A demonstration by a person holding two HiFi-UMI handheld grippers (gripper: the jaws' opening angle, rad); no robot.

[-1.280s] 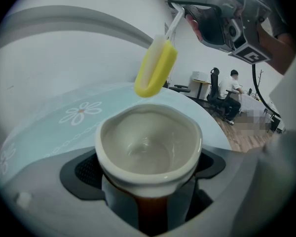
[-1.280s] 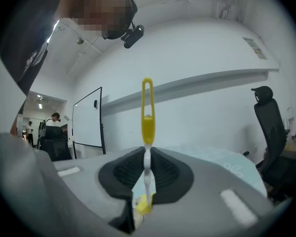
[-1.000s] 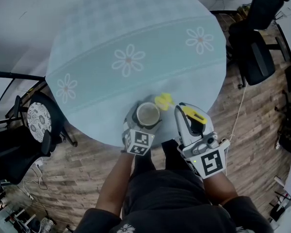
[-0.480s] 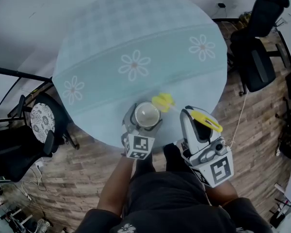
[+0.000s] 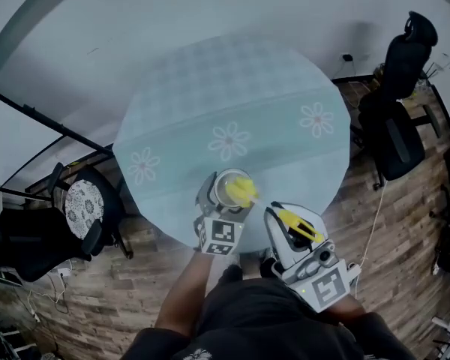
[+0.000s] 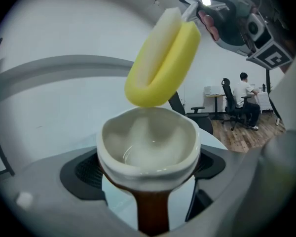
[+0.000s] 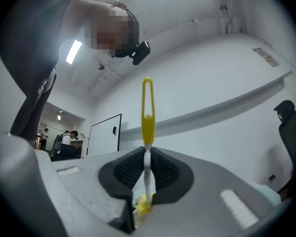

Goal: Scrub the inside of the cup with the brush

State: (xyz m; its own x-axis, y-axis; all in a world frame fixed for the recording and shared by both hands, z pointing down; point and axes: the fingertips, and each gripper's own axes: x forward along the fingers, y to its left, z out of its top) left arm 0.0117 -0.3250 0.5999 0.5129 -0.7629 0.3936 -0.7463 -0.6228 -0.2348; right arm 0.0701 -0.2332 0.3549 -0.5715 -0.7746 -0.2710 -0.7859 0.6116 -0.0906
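Two grips set: left gripper (image 5: 225,201) has its jaws spread wide and clamped on the sides of the cup (image 6: 148,142), mouth up. Right gripper (image 7: 147,177) is pinched on the thin brush (image 7: 147,117) stem. Yellow sponge head (image 6: 160,65) hangs just above the cup's far rim as seen from the left gripper, not inside yet. Brush long axis slants up and right, back to the right gripper. Next move is likely a plunge down along that axis.
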